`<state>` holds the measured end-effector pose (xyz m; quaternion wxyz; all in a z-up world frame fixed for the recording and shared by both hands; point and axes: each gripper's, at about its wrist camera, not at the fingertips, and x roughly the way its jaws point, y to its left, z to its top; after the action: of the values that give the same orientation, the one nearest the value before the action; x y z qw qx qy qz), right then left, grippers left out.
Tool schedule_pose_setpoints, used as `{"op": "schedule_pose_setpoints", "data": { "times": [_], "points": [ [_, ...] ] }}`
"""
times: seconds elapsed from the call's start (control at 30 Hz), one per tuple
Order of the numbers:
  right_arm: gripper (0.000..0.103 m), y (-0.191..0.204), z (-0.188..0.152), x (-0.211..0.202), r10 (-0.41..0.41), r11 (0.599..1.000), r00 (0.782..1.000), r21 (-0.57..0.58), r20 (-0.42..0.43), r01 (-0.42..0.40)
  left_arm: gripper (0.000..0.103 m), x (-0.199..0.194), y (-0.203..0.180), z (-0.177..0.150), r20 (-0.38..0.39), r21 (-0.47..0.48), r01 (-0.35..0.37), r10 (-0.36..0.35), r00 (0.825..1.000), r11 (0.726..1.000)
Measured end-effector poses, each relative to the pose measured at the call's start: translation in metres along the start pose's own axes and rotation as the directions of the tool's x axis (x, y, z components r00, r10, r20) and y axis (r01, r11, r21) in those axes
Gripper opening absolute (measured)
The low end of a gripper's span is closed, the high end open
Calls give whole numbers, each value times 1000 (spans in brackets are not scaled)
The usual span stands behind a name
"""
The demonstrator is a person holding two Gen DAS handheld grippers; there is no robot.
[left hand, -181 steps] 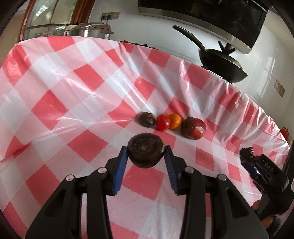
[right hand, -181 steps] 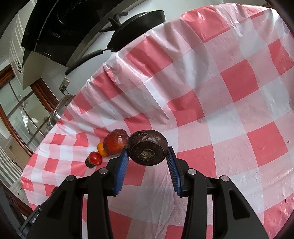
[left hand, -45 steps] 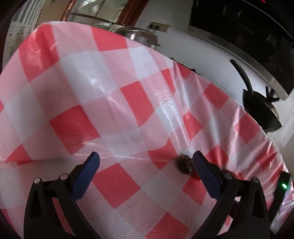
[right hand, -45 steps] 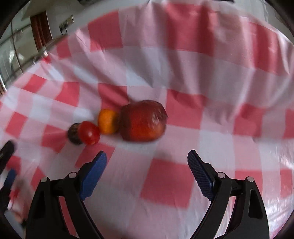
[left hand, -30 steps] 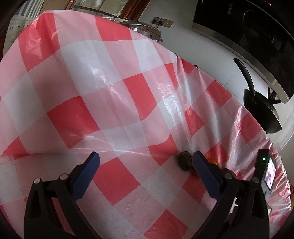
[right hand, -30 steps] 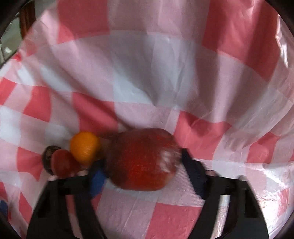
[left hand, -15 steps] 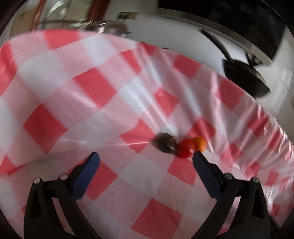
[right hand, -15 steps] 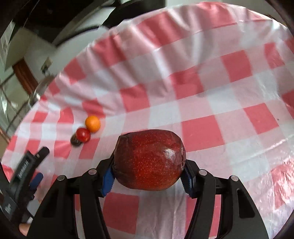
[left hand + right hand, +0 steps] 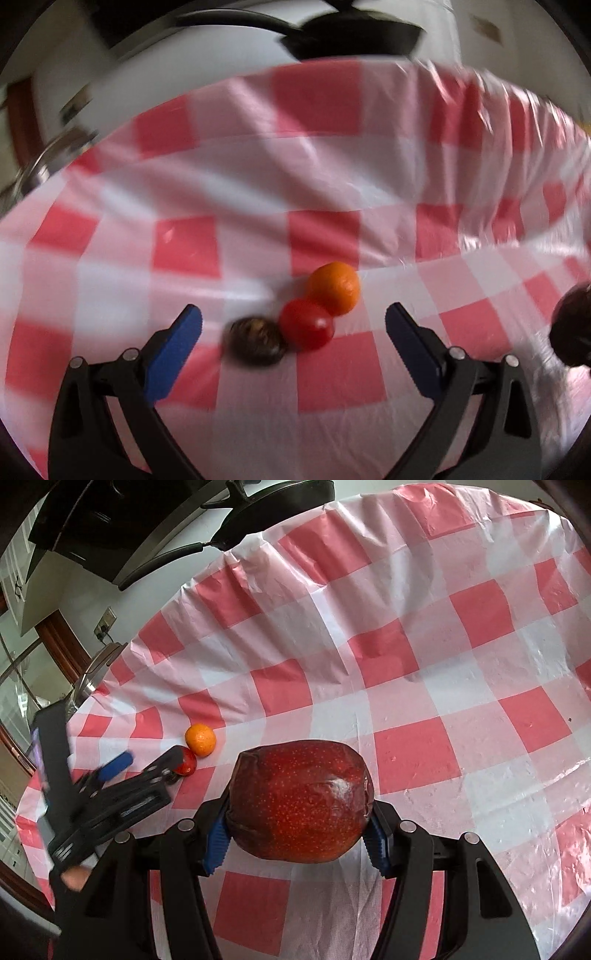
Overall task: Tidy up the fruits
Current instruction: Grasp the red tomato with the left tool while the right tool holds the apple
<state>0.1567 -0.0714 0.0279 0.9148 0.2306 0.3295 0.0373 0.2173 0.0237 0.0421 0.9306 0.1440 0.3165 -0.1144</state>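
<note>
Left wrist view: the left gripper (image 9: 293, 328), spread wide but closing, faces the dark fruit (image 9: 255, 341), tomato (image 9: 307, 324) and orange (image 9: 334, 288) mid-bench, nothing pinched. Right wrist view: the right gripper (image 9: 297, 834) pinches the red apple (image 9: 301, 799) above the bench (image 9: 461, 672).

No readable text, label, brand, number or sign anywhere in either view.
</note>
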Motion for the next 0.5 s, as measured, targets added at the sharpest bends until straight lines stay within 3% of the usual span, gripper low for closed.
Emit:
{"op": "schedule_pose_setpoints", "data": {
  "times": [0.1,0.2,0.3,0.33,0.43,0.5],
  "points": [
    [59,1,0,2,-3,1000,1000,-4,-8,3,90,17,-6,4,-45,90,41,-37,998,995],
    [60,2,0,3,-6,1000,1000,-11,-15,6,87,26,-4,5,-70,123,87,-79,994,989],
    [60,3,0,5,-11,1000,1000,-15,-21,10,62,33,-7,0,-130,152,160,-141,981,975],
    [60,3,0,5,-12,1000,1000,-16,-23,12,58,32,-7,-1,-136,150,177,-157,978,973],
    [60,2,-1,5,-10,1000,1000,-12,-22,10,58,13,-5,-4,-120,133,253,-238,964,958],
    [60,1,-1,5,-10,1000,1000,-9,-22,10,58,6,-2,-5,-104,128,255,-243,965,958]
  ]
}}
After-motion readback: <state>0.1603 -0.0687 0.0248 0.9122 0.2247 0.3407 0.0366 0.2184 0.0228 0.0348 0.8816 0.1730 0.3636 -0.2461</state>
